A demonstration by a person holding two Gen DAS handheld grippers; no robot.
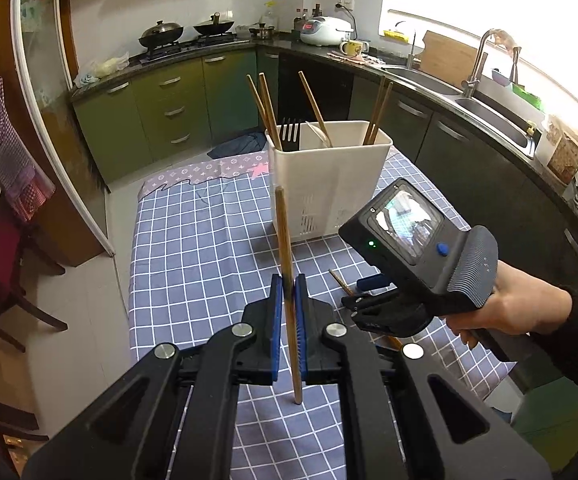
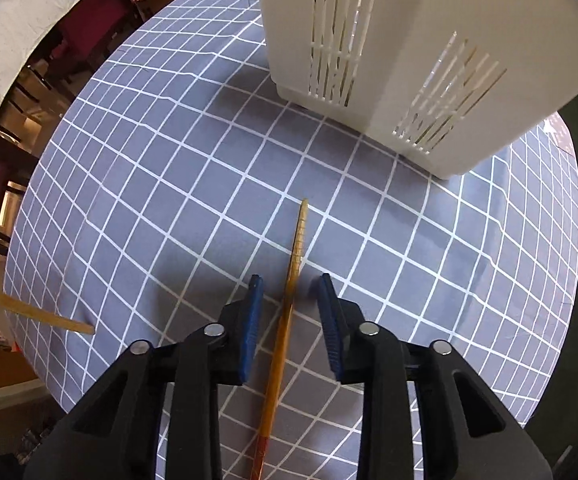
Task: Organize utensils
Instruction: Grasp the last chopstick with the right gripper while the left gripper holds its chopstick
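My left gripper (image 1: 288, 290) is shut on a wooden chopstick (image 1: 285, 256), held upright above the checked tablecloth, in front of the white utensil holder (image 1: 329, 184). The holder holds several chopsticks, a black fork (image 1: 290, 134) and a white spoon. My right gripper (image 2: 289, 284) is open, its jaws on either side of a second chopstick (image 2: 289, 300) lying on the cloth. The holder's slotted wall (image 2: 389, 60) stands just beyond it. The right gripper (image 1: 373, 286) also shows in the left wrist view, low over the table, held by a hand.
The table (image 1: 193, 248) with its blue checked cloth stands in a kitchen. Green cabinets, a stove with woks (image 1: 161, 34) and a sink (image 1: 485, 108) line the far and right walls. A chair (image 1: 5, 280) stands left of the table. The held chopstick's end (image 2: 49, 318) shows at left.
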